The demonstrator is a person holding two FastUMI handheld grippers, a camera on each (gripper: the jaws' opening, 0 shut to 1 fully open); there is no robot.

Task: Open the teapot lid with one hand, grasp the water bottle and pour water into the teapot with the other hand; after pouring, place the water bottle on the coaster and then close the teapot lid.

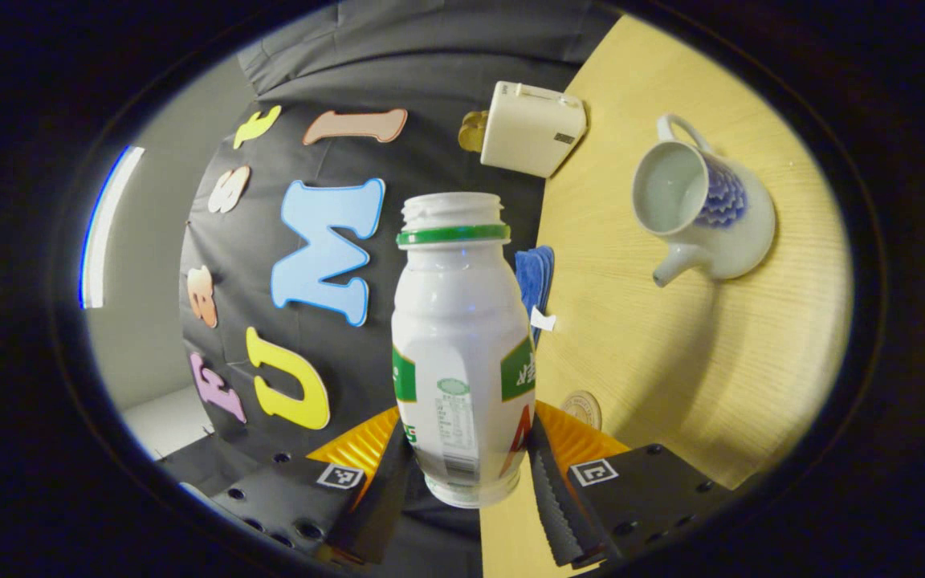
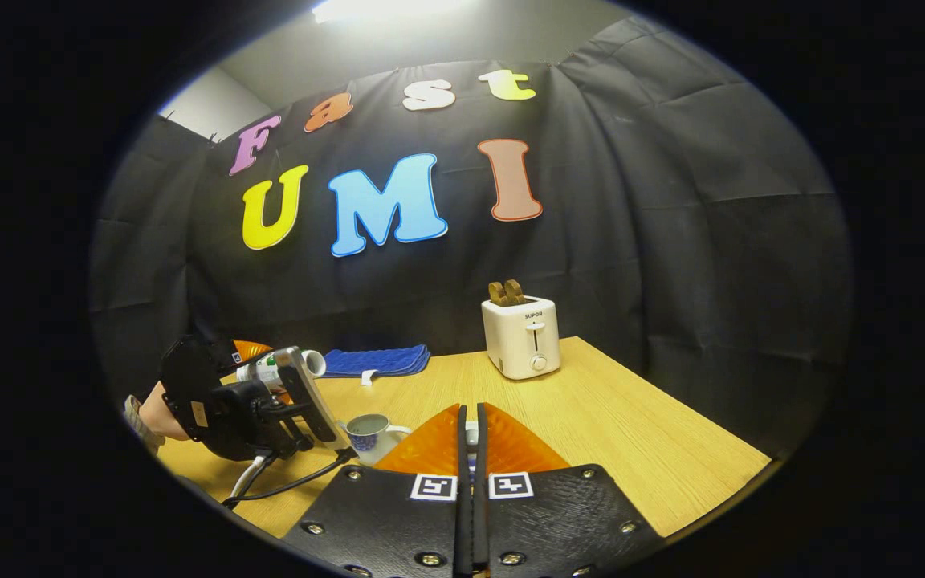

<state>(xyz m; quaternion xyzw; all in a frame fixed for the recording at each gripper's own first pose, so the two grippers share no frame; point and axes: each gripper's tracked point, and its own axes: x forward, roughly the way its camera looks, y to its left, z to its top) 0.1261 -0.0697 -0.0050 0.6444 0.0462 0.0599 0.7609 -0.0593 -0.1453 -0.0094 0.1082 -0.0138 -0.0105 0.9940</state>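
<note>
White bottle [image 1: 458, 345], cap off, was clamped between left gripper [image 1: 462, 474] fingers and tipped toward open teapot [image 1: 703, 209], likely for pouring. Coaster [image 1: 581, 408] lay near teapot, toward gripper. Right gripper [image 2: 470, 449] was pinched nearly shut; something small, probably lid, barely showed between fingers.

The water bottle [image 1: 460, 353] is hiding most of a blue cloth [image 1: 536, 277] and part of a round coaster [image 1: 582, 408]; something small, possibly the lid, is sitting unreadably between the right gripper [image 2: 471, 437]'s fingers.
</note>
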